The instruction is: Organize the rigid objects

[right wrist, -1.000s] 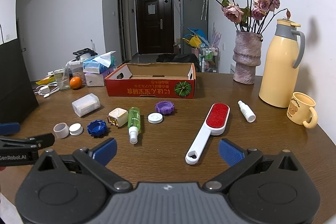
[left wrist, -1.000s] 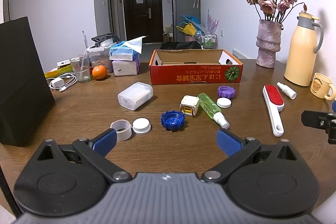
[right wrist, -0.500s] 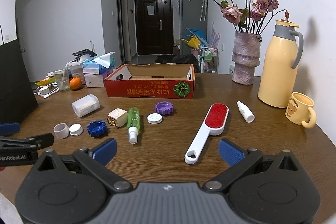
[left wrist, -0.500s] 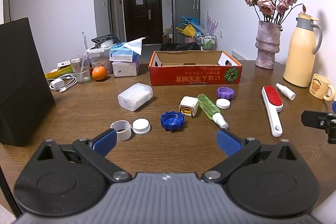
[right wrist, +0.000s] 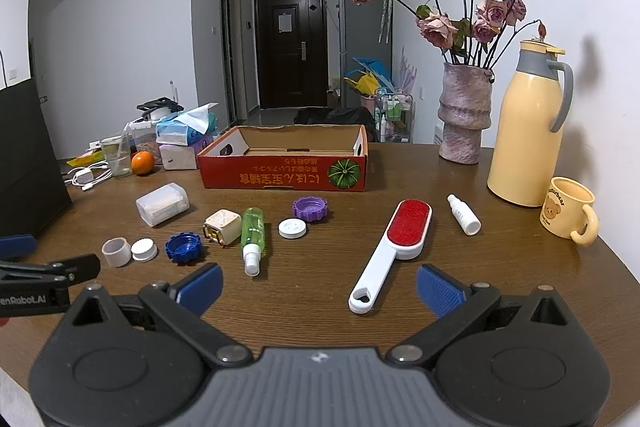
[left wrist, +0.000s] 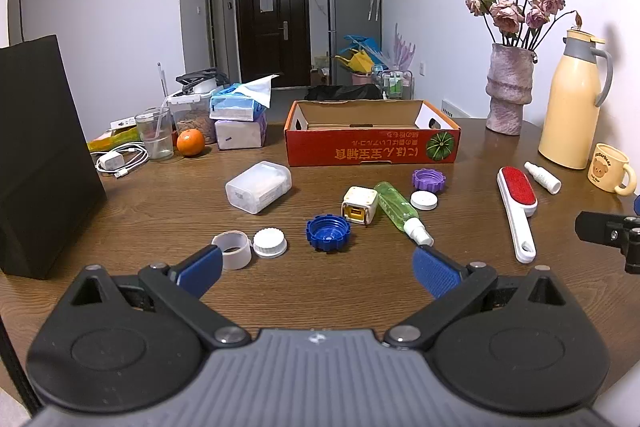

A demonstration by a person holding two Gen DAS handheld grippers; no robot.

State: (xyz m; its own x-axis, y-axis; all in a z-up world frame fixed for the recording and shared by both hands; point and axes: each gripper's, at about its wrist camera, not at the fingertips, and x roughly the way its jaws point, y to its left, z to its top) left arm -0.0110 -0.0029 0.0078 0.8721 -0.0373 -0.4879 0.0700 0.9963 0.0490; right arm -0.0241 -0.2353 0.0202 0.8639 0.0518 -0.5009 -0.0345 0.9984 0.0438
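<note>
Small rigid items lie loose on the tabletop, prob. staged for sorting into the red cardboard box at the far middle, which looks empty. Near row, left to right: white ring, white cap, blue cap, cube adapter, green spray bottle. Lint brush lies right, handle toward the near edge.

Left hand-held gripper: jaws spread wide, nothing held or touched, left pad near the ring. Right hand-held gripper: also wide apart, empty, brush handle between its pads but not touched.
</note>
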